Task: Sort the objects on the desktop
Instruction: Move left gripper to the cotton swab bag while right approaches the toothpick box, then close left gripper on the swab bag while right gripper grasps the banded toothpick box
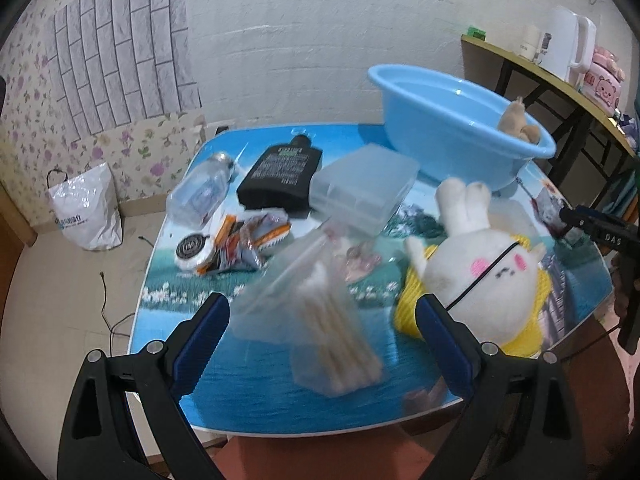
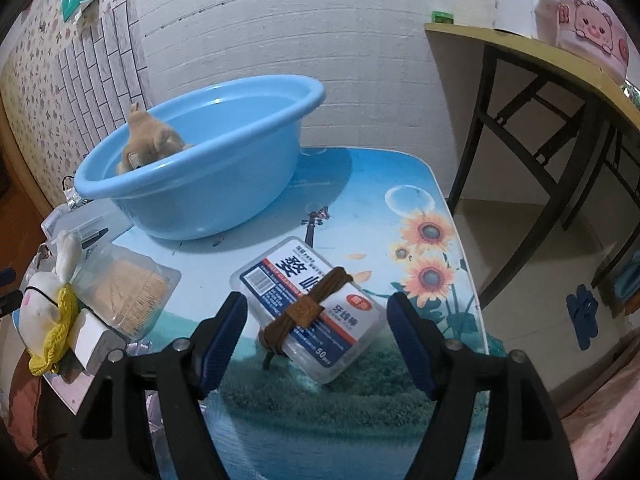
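My left gripper (image 1: 322, 312) is open, its jaws either side of a clear bag of cotton swabs (image 1: 320, 316) lying on the table. A white rabbit plush (image 1: 480, 264) lies just right of it. My right gripper (image 2: 316, 316) is open around a clear floss-pick box (image 2: 312, 304) with a brown cord bracelet (image 2: 308, 308) across it. A blue basin (image 2: 208, 168) holds a brown plush (image 2: 150, 140); the basin also shows in the left wrist view (image 1: 452, 132).
In the left wrist view a clear bottle (image 1: 200, 192), black bottle (image 1: 280, 176), clear plastic box (image 1: 360, 188), round tin (image 1: 192, 250) and snack packets (image 1: 244, 244) lie on the table (image 1: 248, 400). A toothpick box (image 2: 124, 292) sits left of my right gripper. A side table (image 2: 560, 76) stands right.
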`<state>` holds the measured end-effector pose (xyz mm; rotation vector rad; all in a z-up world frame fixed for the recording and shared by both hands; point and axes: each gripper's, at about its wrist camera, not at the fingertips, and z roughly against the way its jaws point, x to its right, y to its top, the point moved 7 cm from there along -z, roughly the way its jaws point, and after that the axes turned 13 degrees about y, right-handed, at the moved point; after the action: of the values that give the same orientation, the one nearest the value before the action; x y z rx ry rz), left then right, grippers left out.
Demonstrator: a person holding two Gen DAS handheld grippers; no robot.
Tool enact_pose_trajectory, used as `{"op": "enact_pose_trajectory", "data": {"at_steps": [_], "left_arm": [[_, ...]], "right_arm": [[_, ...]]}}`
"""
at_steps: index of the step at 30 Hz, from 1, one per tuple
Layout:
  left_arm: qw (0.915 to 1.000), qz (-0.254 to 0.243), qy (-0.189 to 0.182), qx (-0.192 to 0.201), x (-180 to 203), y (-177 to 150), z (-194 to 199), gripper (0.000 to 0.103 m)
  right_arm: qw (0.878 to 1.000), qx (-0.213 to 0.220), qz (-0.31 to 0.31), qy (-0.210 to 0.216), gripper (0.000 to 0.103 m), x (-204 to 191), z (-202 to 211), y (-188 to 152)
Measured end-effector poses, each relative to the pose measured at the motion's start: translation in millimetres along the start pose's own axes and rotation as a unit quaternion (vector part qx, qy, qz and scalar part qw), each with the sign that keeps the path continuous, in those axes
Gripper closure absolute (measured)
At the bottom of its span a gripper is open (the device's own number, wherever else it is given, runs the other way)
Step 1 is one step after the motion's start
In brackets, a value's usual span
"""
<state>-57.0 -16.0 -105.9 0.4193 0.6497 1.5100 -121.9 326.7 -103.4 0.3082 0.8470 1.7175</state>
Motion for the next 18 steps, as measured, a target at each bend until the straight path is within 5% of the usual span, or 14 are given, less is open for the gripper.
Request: {"op": "enact_pose_trajectory", "data": {"at_steps": [9, 10, 11, 12, 18], "left_arm": [[0.9997, 0.01, -0.01, -0.021, -2, -18, -17, 0.009], [0.9998, 0.011, -0.006, -0.017, -1, -18, -16, 0.018], [0.9999, 0.009, -0.002, -0.013, -1, -18, -15, 0.044], [0.9999, 0.005, -0.002, -0.016, -1, -17, -16, 0.056], [0.9999, 0.001, -0.011, -0.009, -1, -16, -13, 0.064]], "right_arm": [[1.0, -0.018, 0.015, 0.004, 0.03, -11, 6, -11], [1.0, -0.019, 0.014, 0.003, 0.03, -12, 8, -12], [1.0, -0.019, 0.012, 0.004, 0.03, -12, 9, -13], [1.0, -0.02, 0.011, 0.007, 0.03, -12, 10, -14], [1.0, -0.015, 0.023, -0.007, 0.03, -12, 15, -15]]}}
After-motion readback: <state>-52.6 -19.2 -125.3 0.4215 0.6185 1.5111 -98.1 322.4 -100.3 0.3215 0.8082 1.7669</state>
